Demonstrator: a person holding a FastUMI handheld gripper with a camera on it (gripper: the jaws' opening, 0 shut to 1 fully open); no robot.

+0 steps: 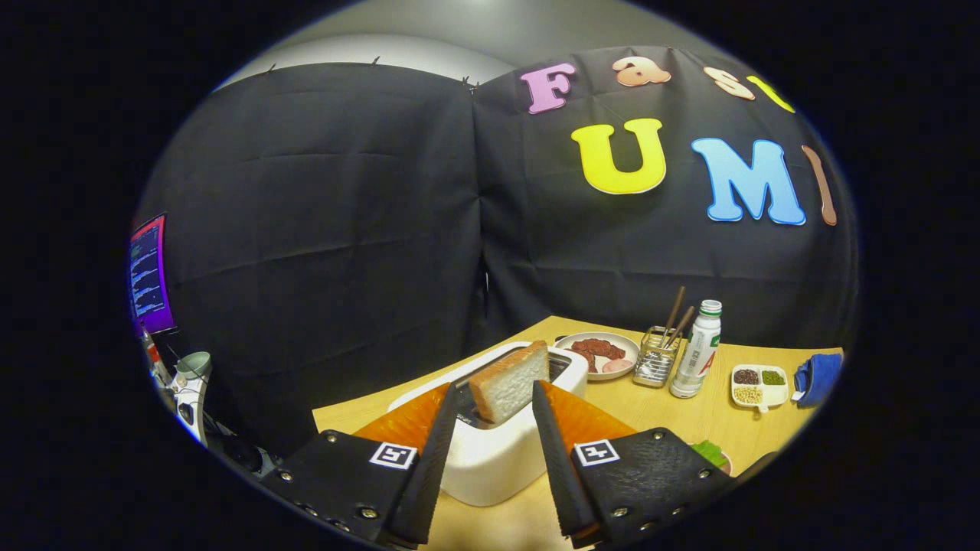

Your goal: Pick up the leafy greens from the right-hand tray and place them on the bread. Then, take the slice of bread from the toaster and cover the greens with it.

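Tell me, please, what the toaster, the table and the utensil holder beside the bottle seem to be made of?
Toaster: likely plastic, smooth white matte shell with rounded edges. Table: wood or wood-look laminate, pale with faint grain. Utensil holder: seemingly metal mesh, silvery and see-through. The gripper is open, its fingers either side of the bread slice without touching it.

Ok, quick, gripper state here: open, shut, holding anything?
Gripper: open, fingers either side of the bread slice in the toaster, not gripping it.
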